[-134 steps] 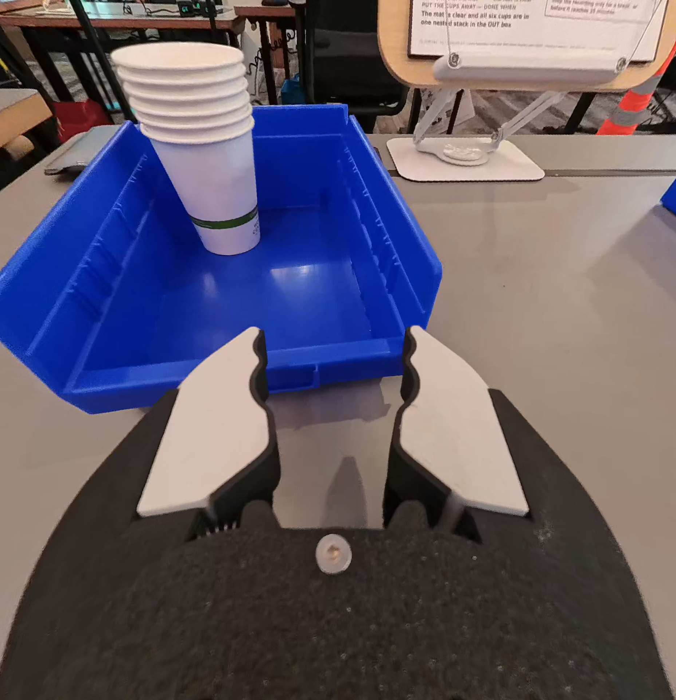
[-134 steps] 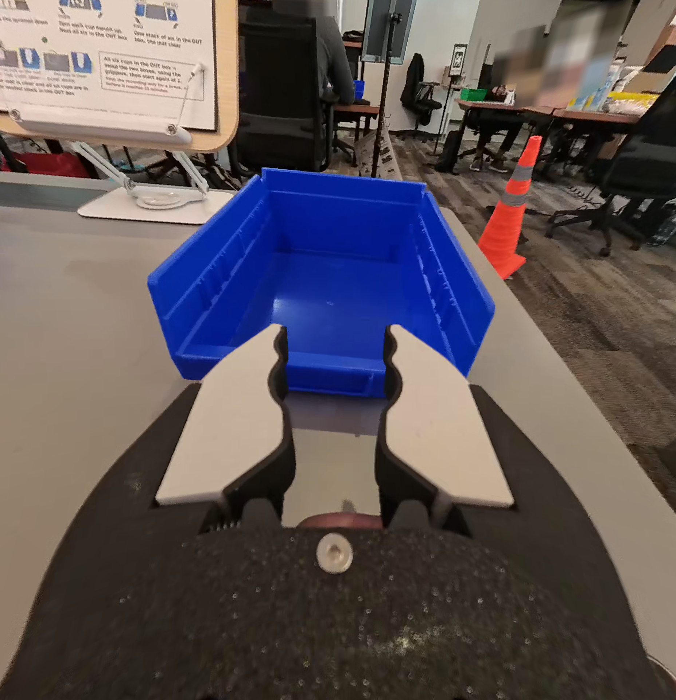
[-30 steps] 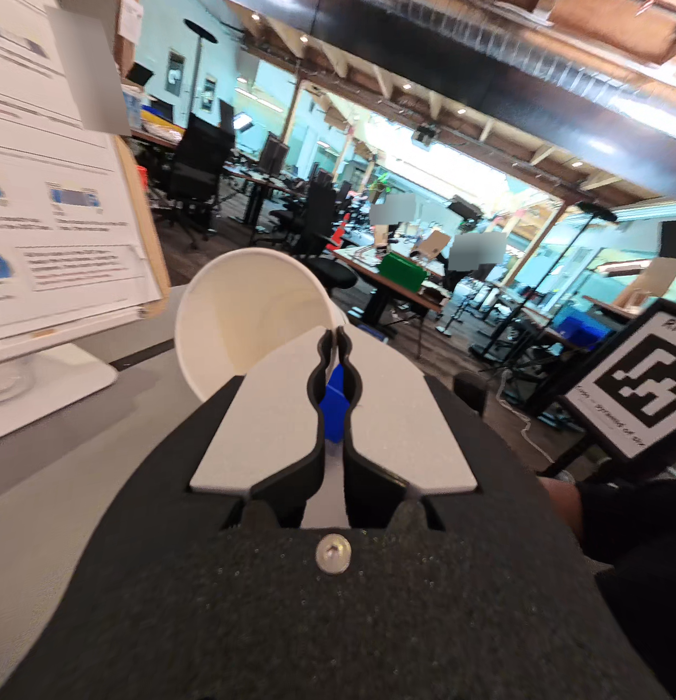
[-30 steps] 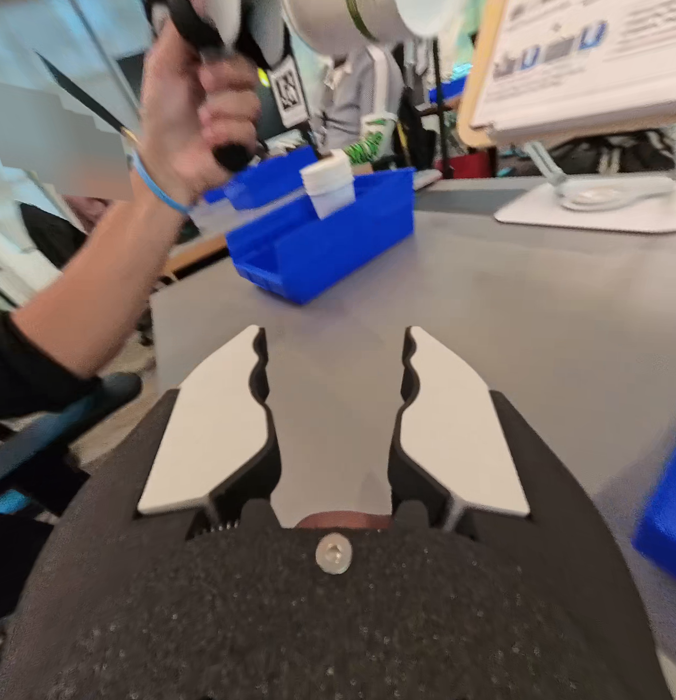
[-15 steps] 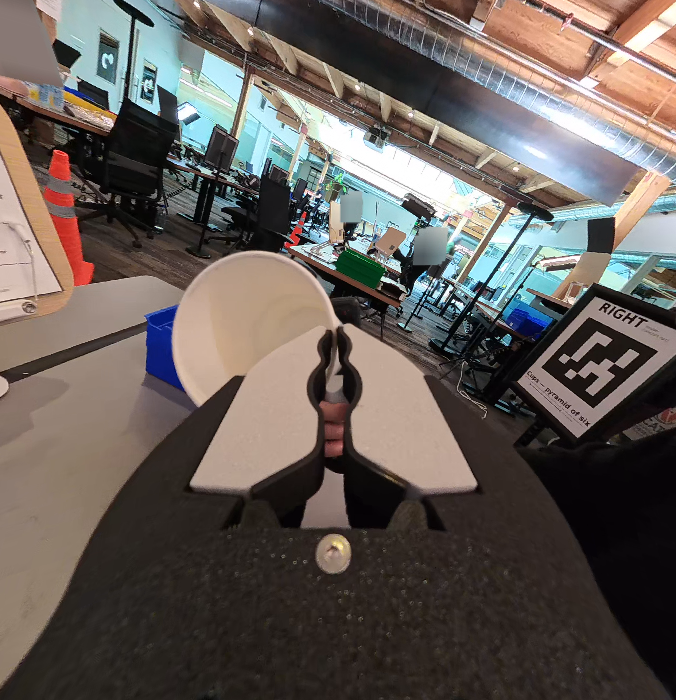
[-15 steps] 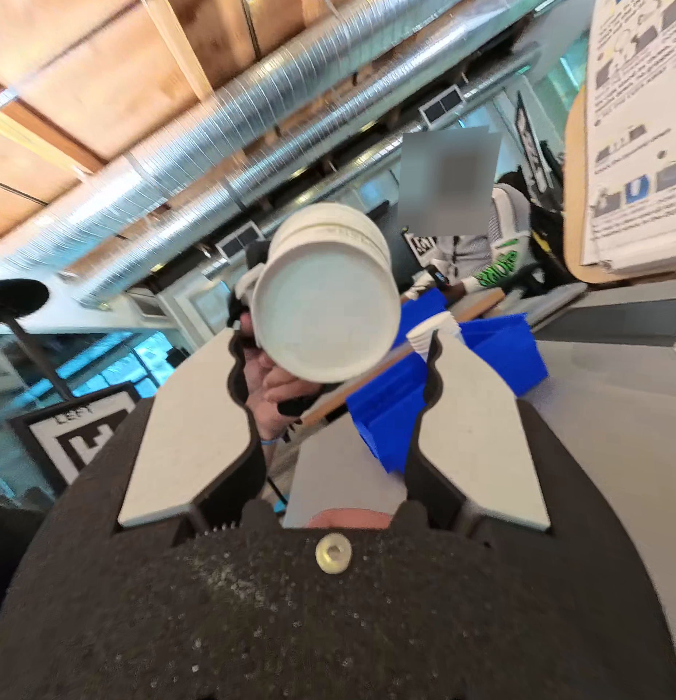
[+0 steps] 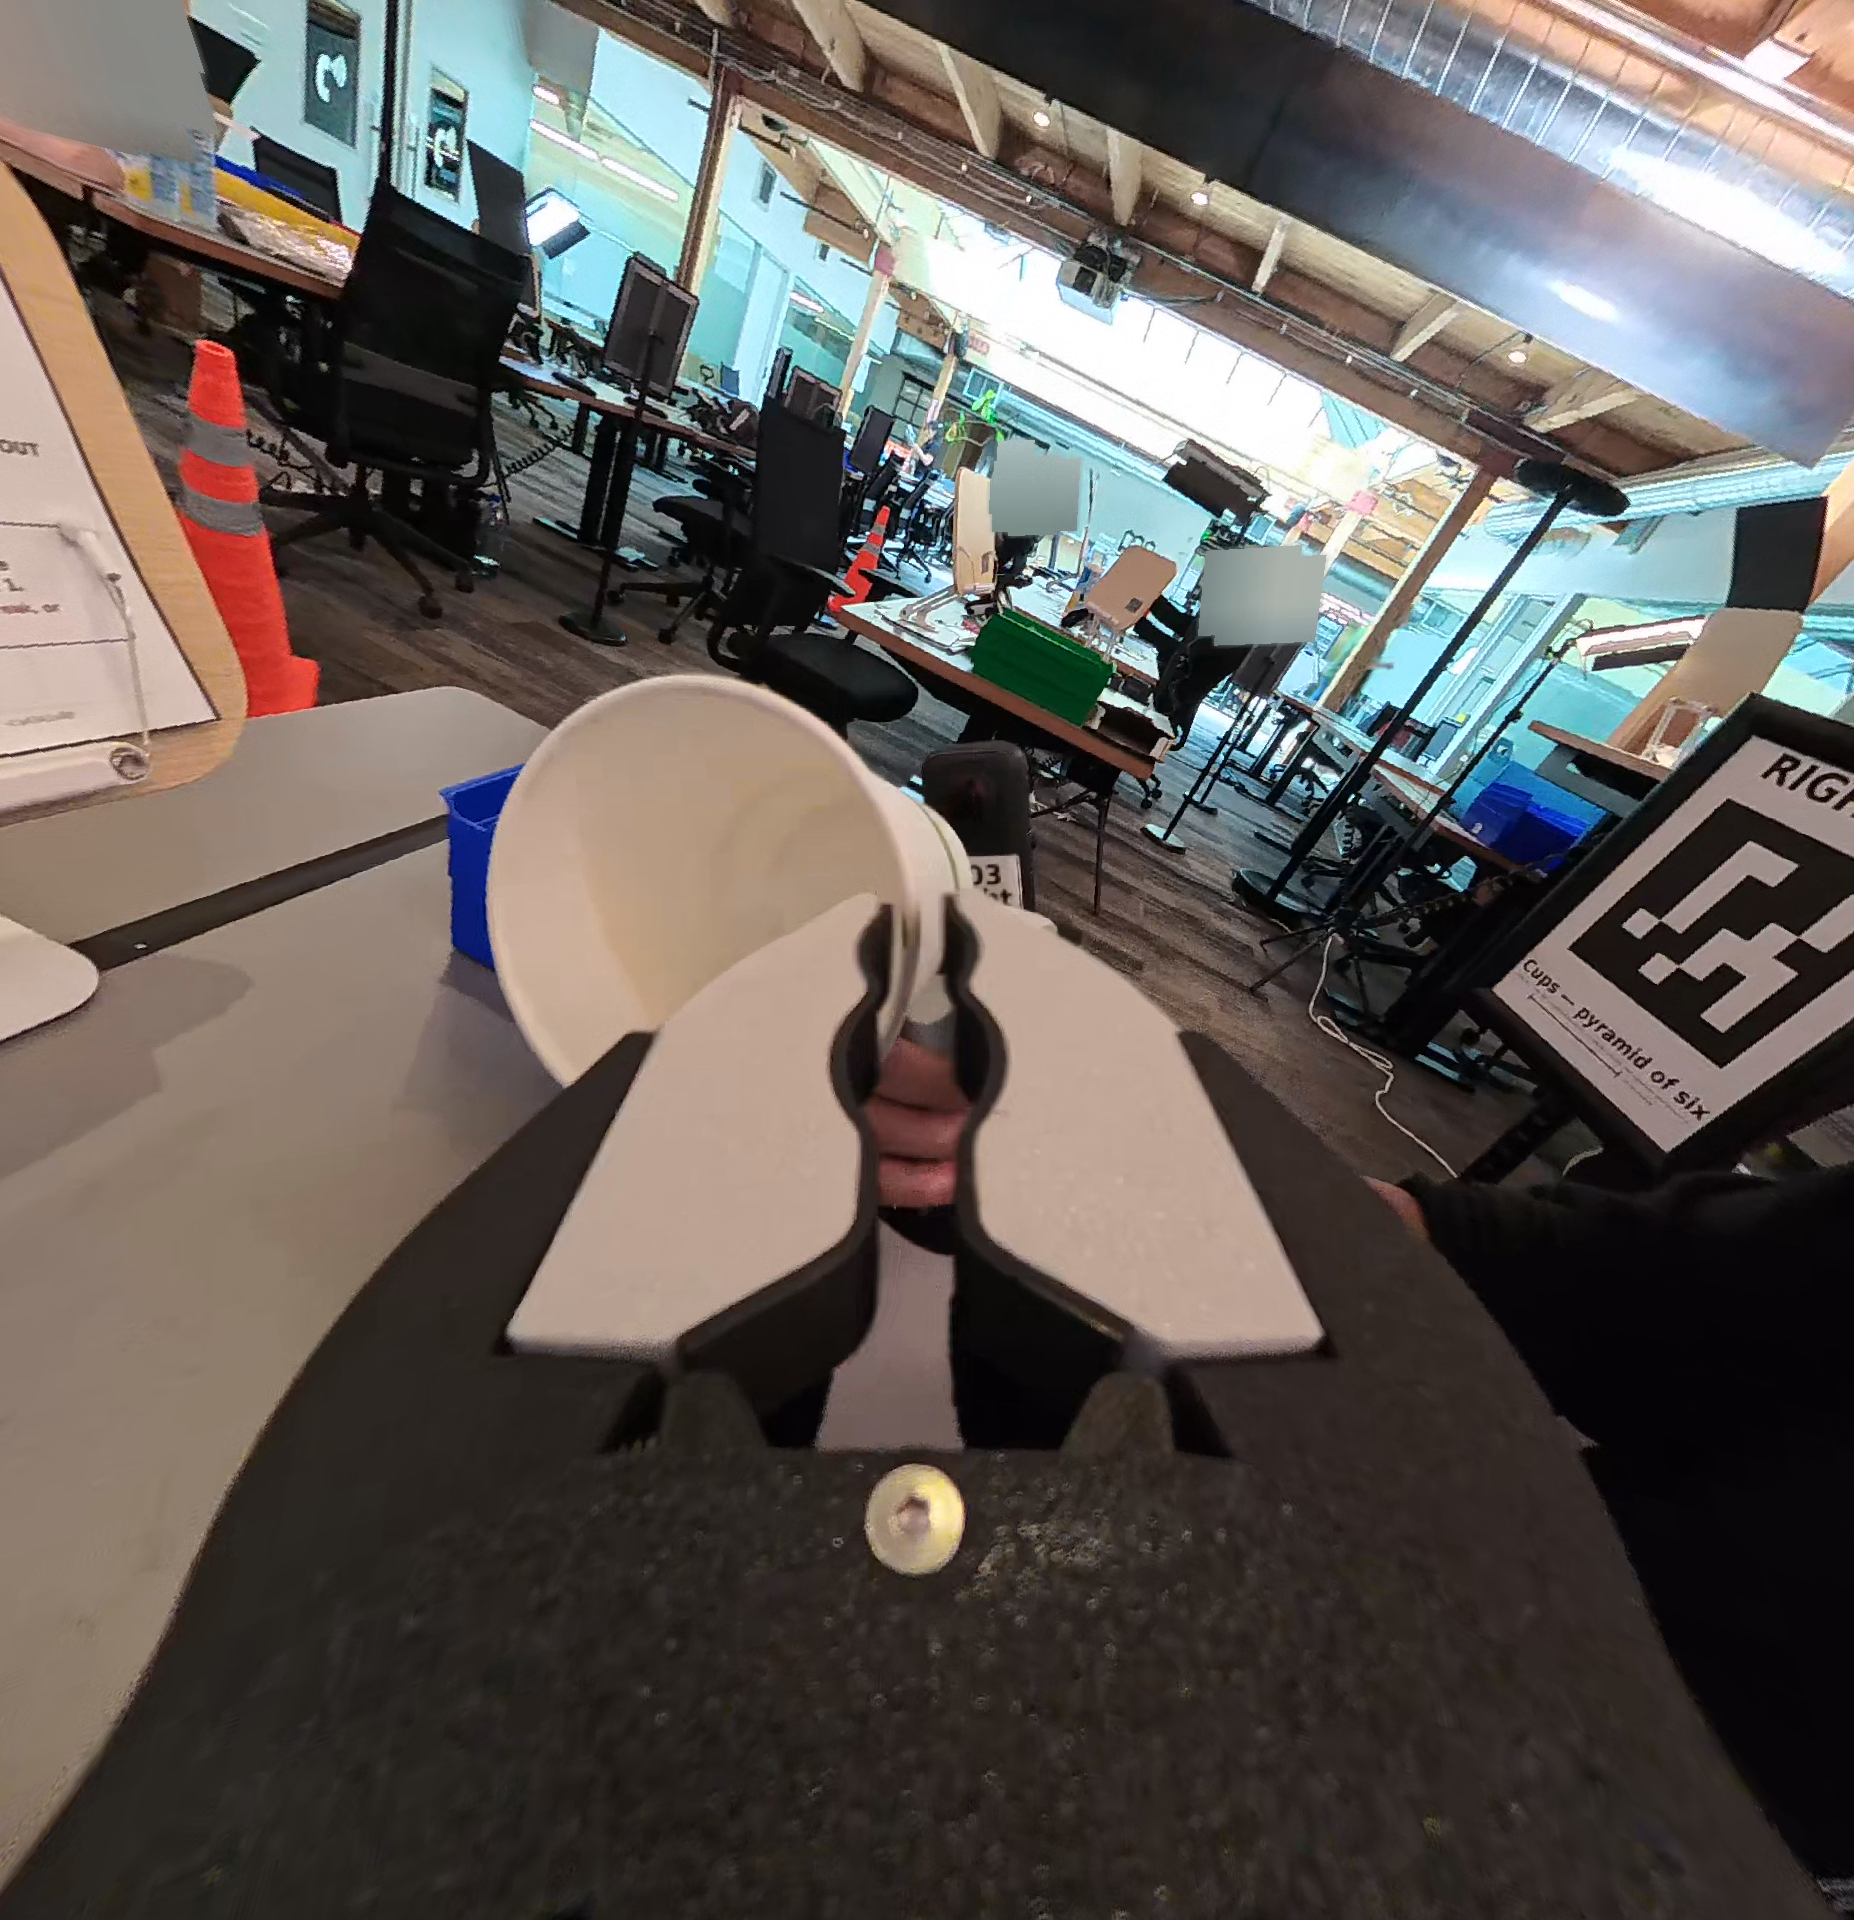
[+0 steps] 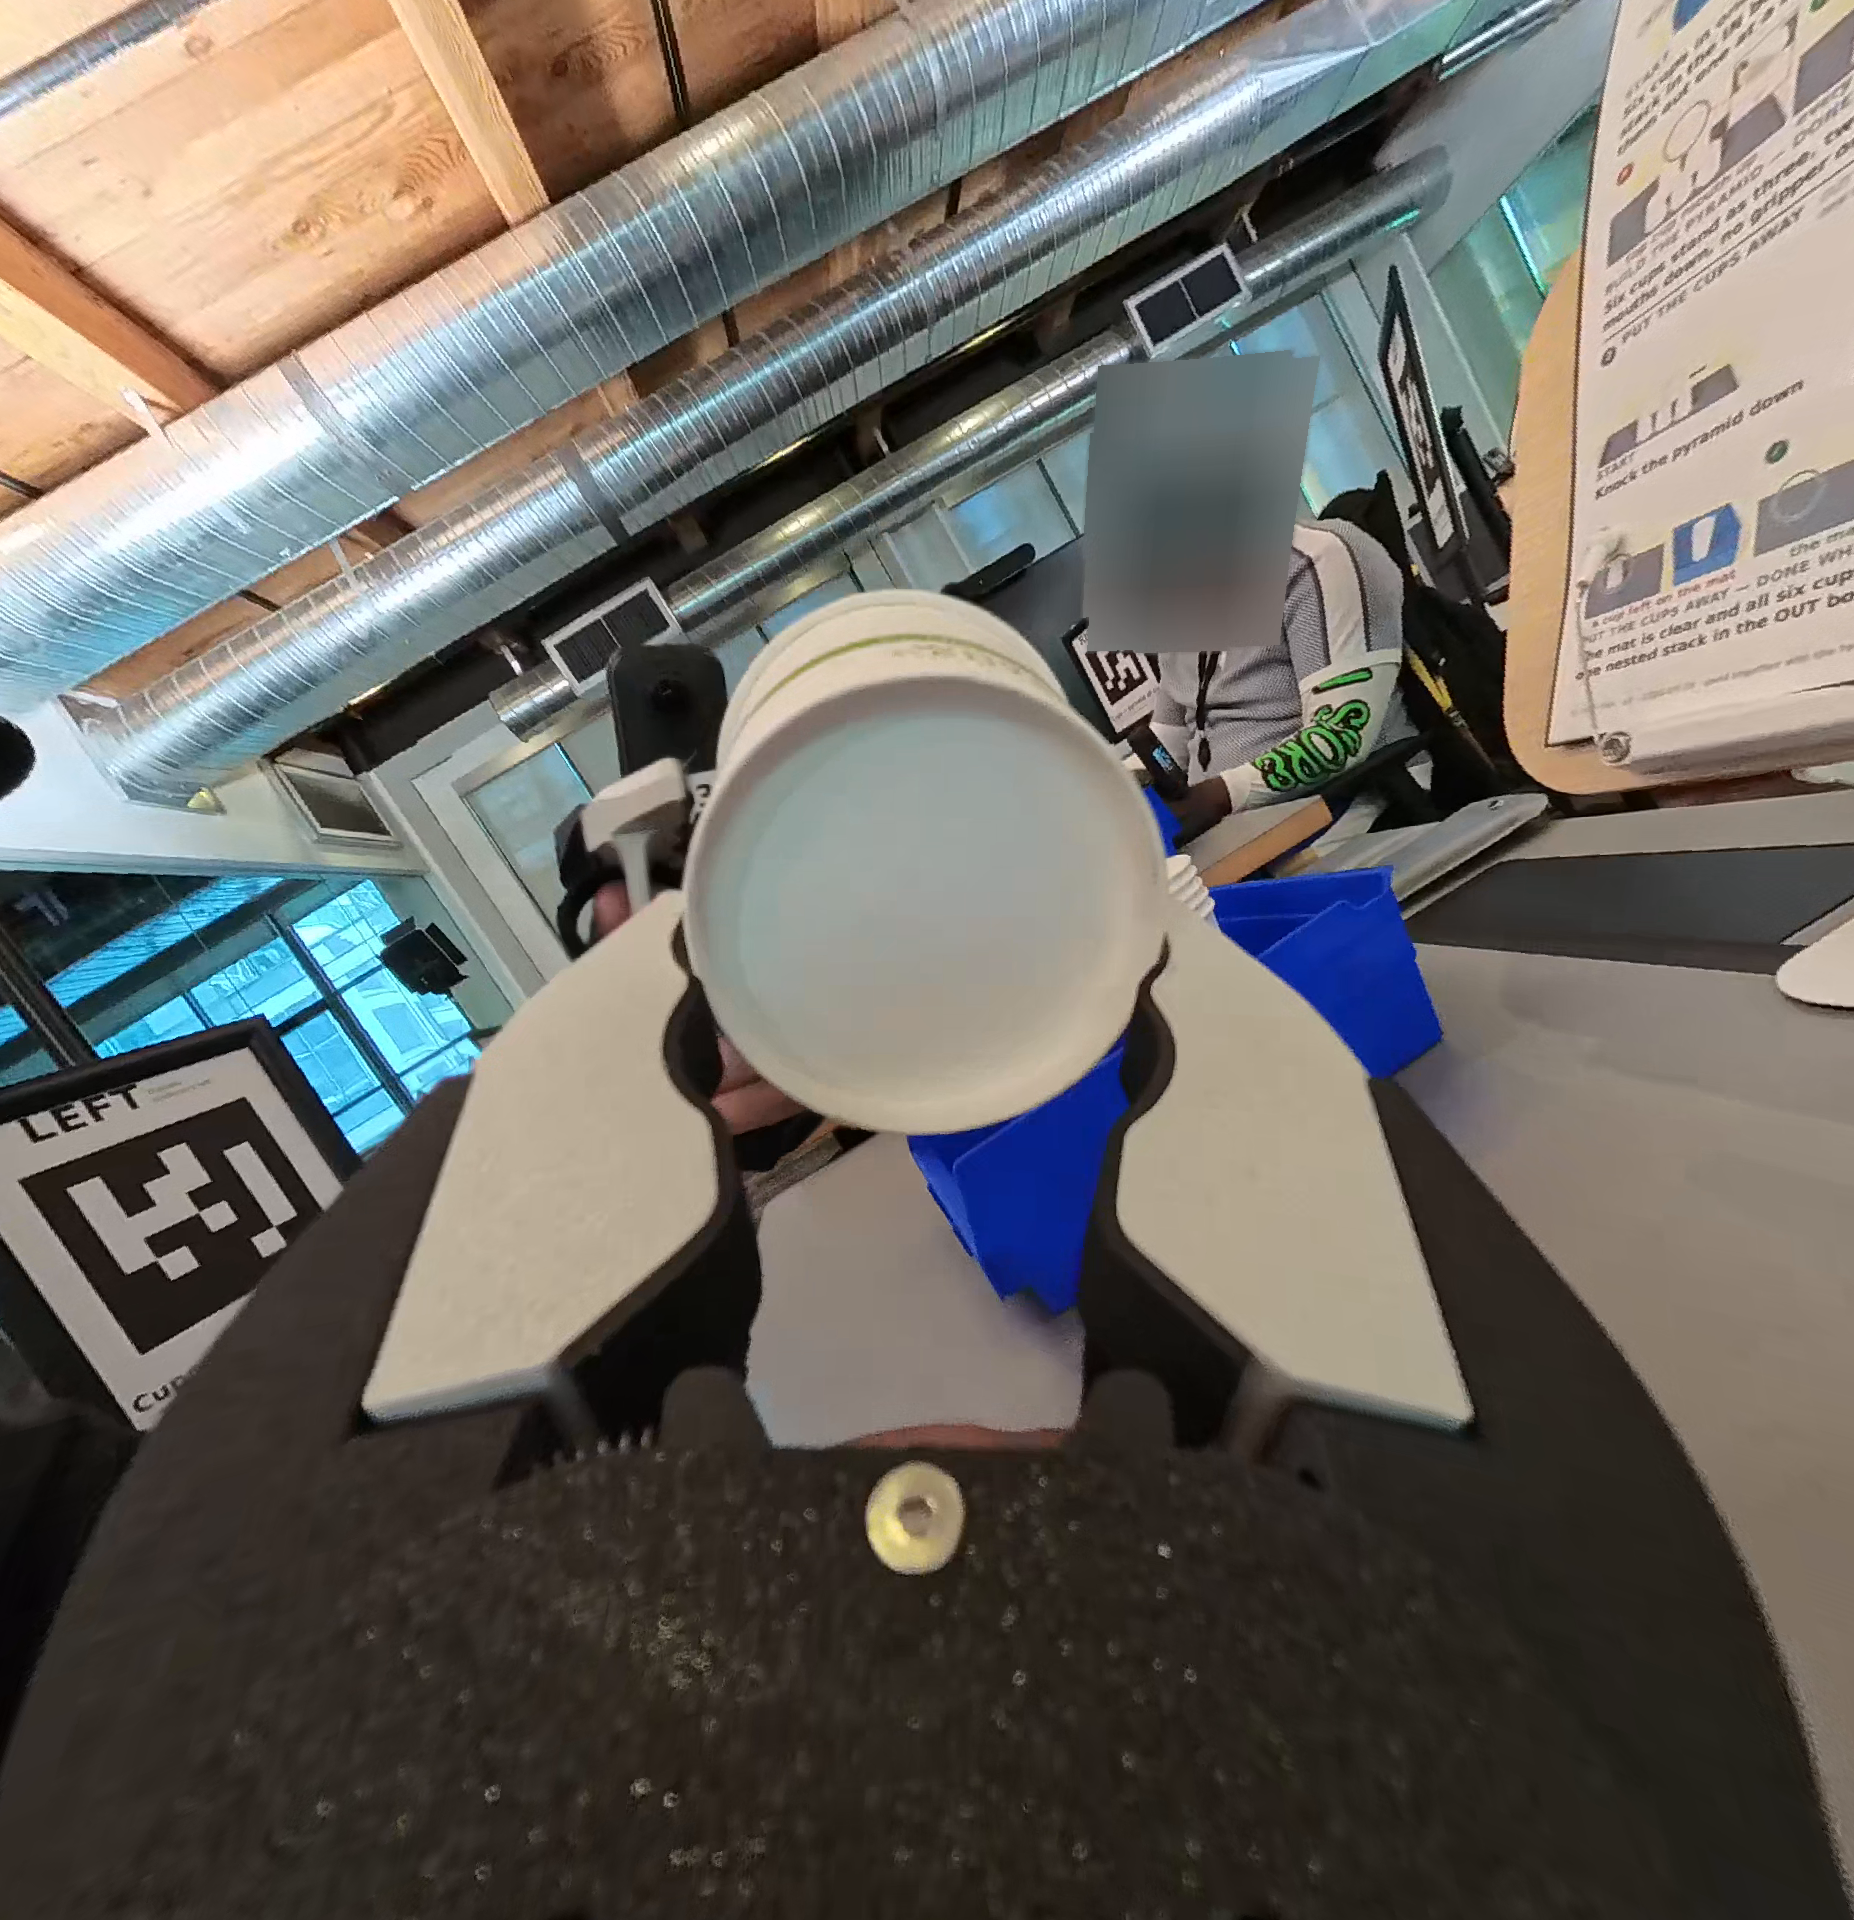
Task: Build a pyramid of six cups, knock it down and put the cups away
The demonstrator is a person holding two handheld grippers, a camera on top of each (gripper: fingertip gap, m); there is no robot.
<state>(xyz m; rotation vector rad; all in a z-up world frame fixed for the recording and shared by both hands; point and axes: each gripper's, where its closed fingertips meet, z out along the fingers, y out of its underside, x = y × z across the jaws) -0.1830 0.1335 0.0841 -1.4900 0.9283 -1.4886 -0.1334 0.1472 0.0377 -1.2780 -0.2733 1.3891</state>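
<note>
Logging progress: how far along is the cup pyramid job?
Done: one cup is out of the bin; no pyramid shows. In hand: left gripper pinches its wall; right gripper flanks its base, grip unclear. Left: the building, knockdown and putting away.

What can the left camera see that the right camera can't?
Only the left wrist view looks into the open mouth of the white cup, with the left gripper shut on its rim, and shows an orange cone on the floor.

Only the right wrist view shows the cup's round bottom between the open right gripper, plus a stack of cups in a blue bin behind.

Both show the same cup held in the air above the grey table.
</note>
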